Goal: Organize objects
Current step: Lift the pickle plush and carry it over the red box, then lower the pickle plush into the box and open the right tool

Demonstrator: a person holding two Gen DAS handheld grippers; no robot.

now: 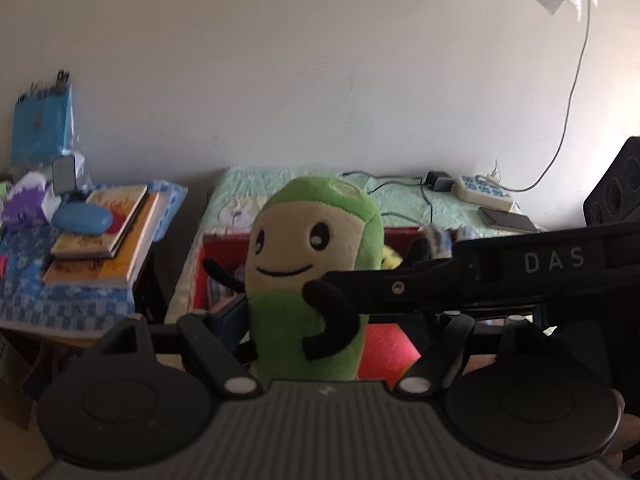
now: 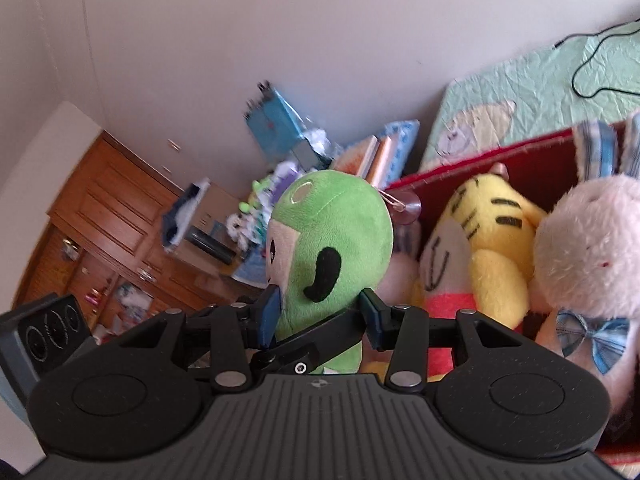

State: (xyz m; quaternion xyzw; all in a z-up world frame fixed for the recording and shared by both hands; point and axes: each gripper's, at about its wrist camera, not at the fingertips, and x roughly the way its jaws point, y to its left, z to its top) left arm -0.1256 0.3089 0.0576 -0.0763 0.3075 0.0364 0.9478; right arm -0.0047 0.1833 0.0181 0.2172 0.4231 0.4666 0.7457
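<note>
Already a yellow tiger [image 2: 486,240] and white rabbit [image 2: 588,256] sit in the red box [image 2: 480,160]; both grippers, left gripper [image 1: 316,320] and right gripper [image 2: 320,312], clamp the green plush [image 2: 332,248] just near its rim, not yet in.

A stack of books [image 1: 100,240] is seen on a side table covered with a blue checked cloth [image 1: 68,304], at the left; a blue case [image 1: 83,218] lies on the books. Far right, on a pale green quilt [image 1: 400,196], a power strip [image 1: 484,192] and a phone [image 1: 508,219] are laid. Wooden cabinets [image 2: 104,216] are visible far left in the right wrist view.
</note>
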